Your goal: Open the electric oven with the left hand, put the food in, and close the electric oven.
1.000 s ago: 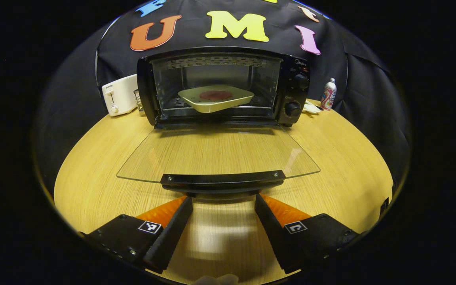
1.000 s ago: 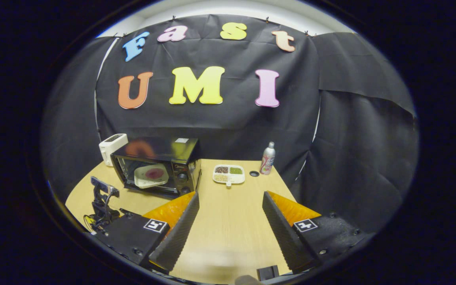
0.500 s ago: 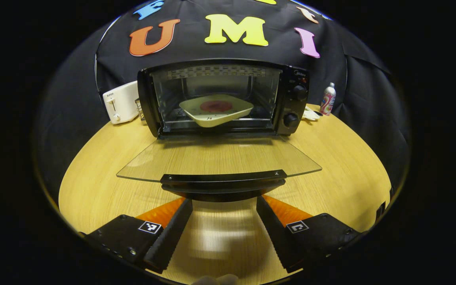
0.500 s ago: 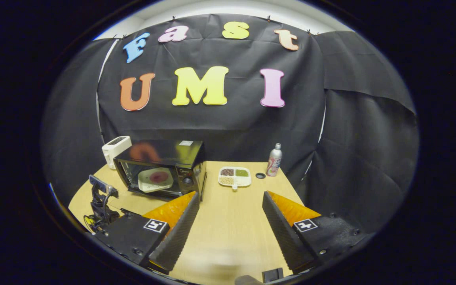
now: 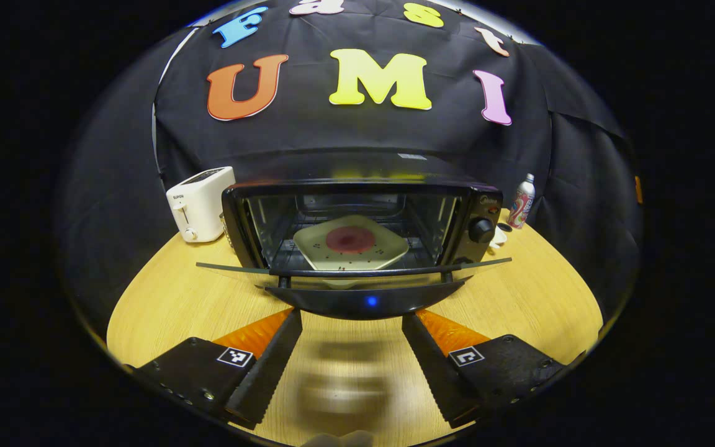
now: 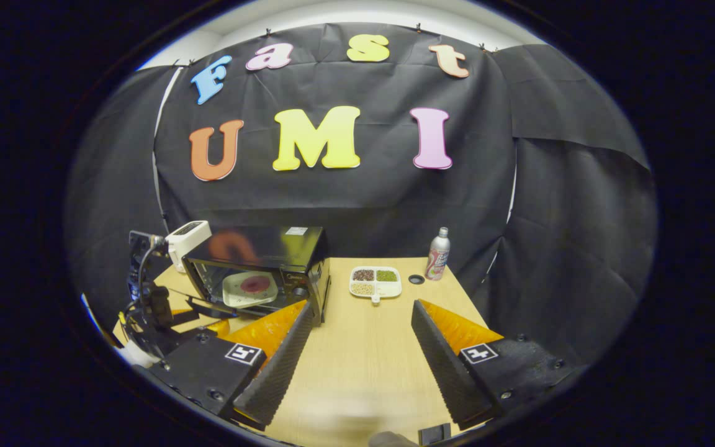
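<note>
Glass, clear, edged in black: oven door (image 5: 357, 272), seen nearly edge-on in the left gripper view, part-raised, its handle (image 5: 367, 302) running crosswise straight ahead of the left hand-held gripper (image 5: 351, 323). Jaws wide, one fingertip to each side beneath the handle; contact cannot be told. Behind the door, electric oven (image 5: 357, 217) on the wooden worktop (image 5: 165, 298), cavity holding a pale square plate (image 5: 351, 243) with a dark red round of food (image 5: 350, 238) on the rack. White toaster (image 5: 201, 203) just beside the oven's left; can (image 5: 521, 201) well apart on its right. Judgement: food is in; closing remains, a push up and forward along the door's swing, room free ahead.

Right gripper view: right hand-held gripper (image 6: 357, 338), jaws wide, holding nothing, over bare worktop. Oven (image 6: 258, 270) far left; left hand-held gripper (image 6: 152, 310) at its door, the nearer hand. Divided tray (image 6: 375, 282) and can (image 6: 437, 254) beyond, apart.
</note>
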